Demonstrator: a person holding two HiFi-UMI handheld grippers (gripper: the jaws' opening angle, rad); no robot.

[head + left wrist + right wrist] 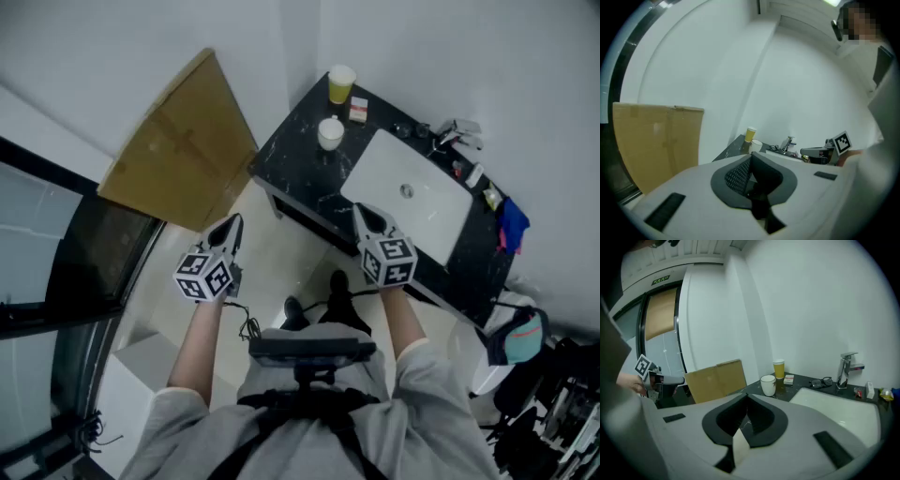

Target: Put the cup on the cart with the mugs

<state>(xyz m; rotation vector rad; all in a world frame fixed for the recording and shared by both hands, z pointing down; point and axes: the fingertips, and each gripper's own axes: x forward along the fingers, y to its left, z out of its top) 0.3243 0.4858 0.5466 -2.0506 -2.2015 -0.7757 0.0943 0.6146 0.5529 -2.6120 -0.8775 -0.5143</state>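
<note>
A yellow paper cup (341, 84) (750, 134) (778, 369) stands at the back corner of a black marble counter (291, 164). A white mug (330, 133) (756, 146) (768, 385) stands just in front of it. My left gripper (232, 223) (751, 156) hangs over the floor to the left of the counter, jaws together and empty. My right gripper (362, 212) (746, 397) is held over the counter's front edge by the sink, also shut with nothing in it. Both point toward the cups from a distance. No cart shows in any view.
A white sink (412, 202) with a chrome tap (846, 369) is set in the counter, with glasses (820, 381), a small box (789, 379) and a blue cloth (513, 225) around it. A cardboard sheet (183, 145) leans on the wall at the left, beside a glass door (56, 253).
</note>
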